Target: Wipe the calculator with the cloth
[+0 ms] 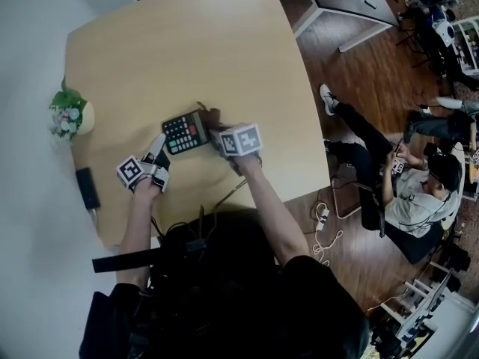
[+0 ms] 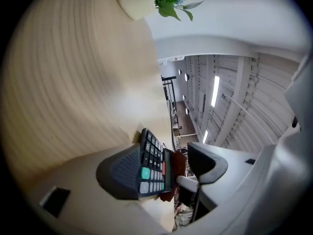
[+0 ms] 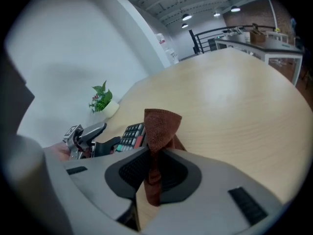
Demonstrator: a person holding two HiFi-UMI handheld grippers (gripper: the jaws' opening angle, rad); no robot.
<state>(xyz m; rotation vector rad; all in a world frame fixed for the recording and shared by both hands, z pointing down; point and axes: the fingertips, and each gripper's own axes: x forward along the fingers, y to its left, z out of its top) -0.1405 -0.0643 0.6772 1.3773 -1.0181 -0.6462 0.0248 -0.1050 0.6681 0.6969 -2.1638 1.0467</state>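
- Left gripper [image 2: 166,168]: jaws apart. The near end of the calculator [image 2: 151,165] sits between them. One pad lies along the calculator's edge and the other stands clear of it, with a visible gap.
- Right gripper [image 3: 154,168]: jaws clamped on the brown cloth [image 3: 159,126]. The cloth is pinched at its middle, with a folded bunch rising above the pads and a short tail hanging below.
- Calculator: lies flat on the table [image 1: 187,43], keys up, between the two grippers. Dark body, with one green key and one red key among the grey ones.
- Cloth position: the bunch sits at the calculator's display end, the end away from the left gripper. Whether it touches the calculator cannot be told.
- Table: pale wood with rounded corners. Both of the operator's arms reach over its near edge.
- Small black slab [image 1: 87,188]: at the table's left edge, well apart from the calculator.
- Potted plant [image 1: 71,114]: pale pot, green leaves and small flowers, at the table's left edge by the white wall.
- Beyond the table: a seated person [image 1: 415,193] on the dark wooden floor, well apart from the work area.
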